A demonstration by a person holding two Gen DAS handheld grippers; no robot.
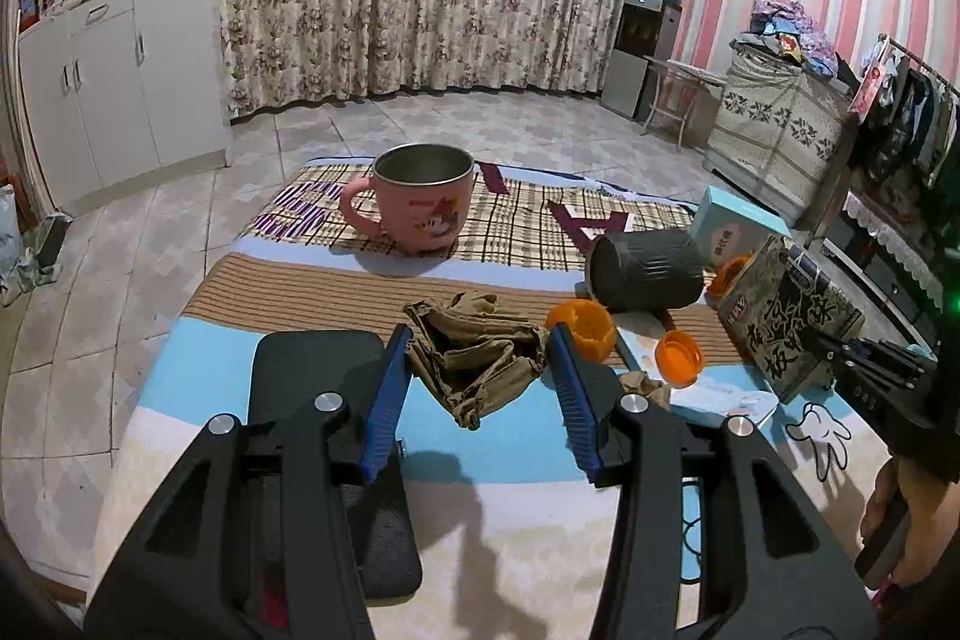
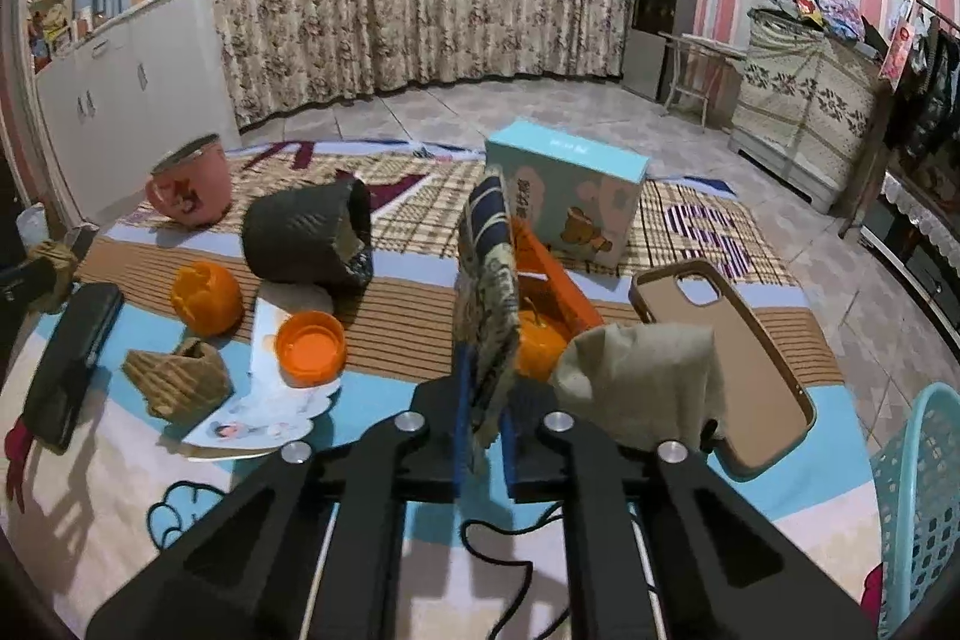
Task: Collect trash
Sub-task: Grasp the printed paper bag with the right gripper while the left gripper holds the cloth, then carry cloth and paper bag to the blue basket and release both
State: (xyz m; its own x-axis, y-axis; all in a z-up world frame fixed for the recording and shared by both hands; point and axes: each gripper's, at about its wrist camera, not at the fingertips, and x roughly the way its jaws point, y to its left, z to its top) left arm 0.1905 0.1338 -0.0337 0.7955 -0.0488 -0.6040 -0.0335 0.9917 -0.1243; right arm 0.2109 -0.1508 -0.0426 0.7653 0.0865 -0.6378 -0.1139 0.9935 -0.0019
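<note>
My left gripper [image 1: 478, 340] is shut on a crumpled brown paper [image 1: 474, 370], which spans the gap between its blue pads above the patterned table cover. My right gripper [image 2: 483, 400] is shut on the upright flap of a patterned carton [image 2: 486, 304] with an orange inside; an orange fruit or peel [image 2: 540, 349] sits in it. In the left wrist view the same carton [image 1: 786, 316] stands at the right. Loose on the cover lie an orange peel [image 2: 207, 298], an orange lid [image 2: 311, 349], another crumpled brown paper [image 2: 180, 382] and a beige tissue [image 2: 642, 388].
A pink mug [image 1: 414, 202] stands at the far side, with a tipped dark cup [image 2: 306, 238] and a teal box [image 2: 570, 196] near it. A brown phone case [image 2: 732, 364], a black phone [image 2: 72, 358] and a white paper [image 2: 264, 400] lie about. A teal basket [image 2: 918, 490] stands at the right edge.
</note>
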